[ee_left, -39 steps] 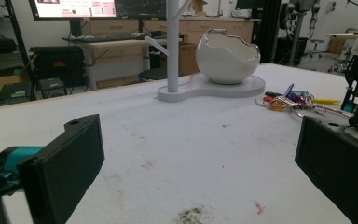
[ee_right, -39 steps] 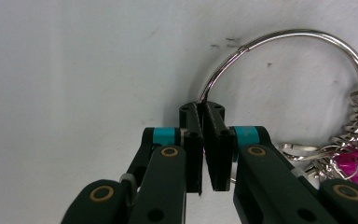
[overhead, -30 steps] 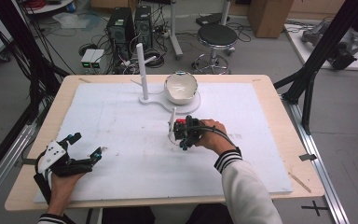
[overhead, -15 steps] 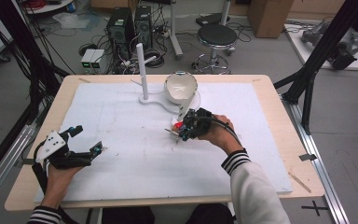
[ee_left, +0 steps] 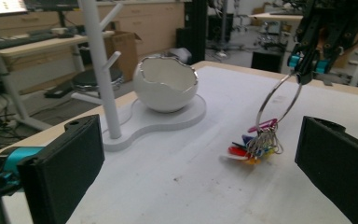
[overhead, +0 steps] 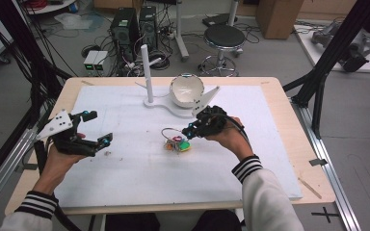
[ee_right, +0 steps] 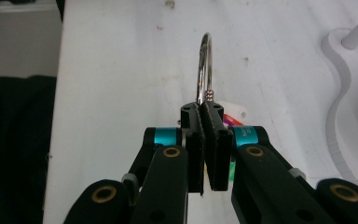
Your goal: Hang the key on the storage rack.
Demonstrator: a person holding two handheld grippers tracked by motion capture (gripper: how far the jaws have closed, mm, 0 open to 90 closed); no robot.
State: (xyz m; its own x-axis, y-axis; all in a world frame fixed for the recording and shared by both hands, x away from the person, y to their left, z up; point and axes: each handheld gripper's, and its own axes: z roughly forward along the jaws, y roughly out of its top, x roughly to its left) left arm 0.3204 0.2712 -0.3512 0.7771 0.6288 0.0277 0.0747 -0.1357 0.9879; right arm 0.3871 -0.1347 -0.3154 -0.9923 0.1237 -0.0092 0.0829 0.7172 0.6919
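1. The right tongs (overhead: 191,129) are pinching the metal ring (ee_right: 204,70) between closed jaws, just right of the worktop's (overhead: 270,120) centre.
2. The ring is standing tilted, with the coloured tags (ee_left: 252,148) hanging from it and resting on the white worktop.
3. The left tongs (overhead: 99,129) are hovering at nine o'clock, well apart from the ring, their jaws standing wide open and gripping nothing.
4. The egg-shaped white bowl (ee_left: 166,85) is sitting on the white stand's base (ee_left: 186,116) at twelve o'clock, beside its upright post (overhead: 147,72).
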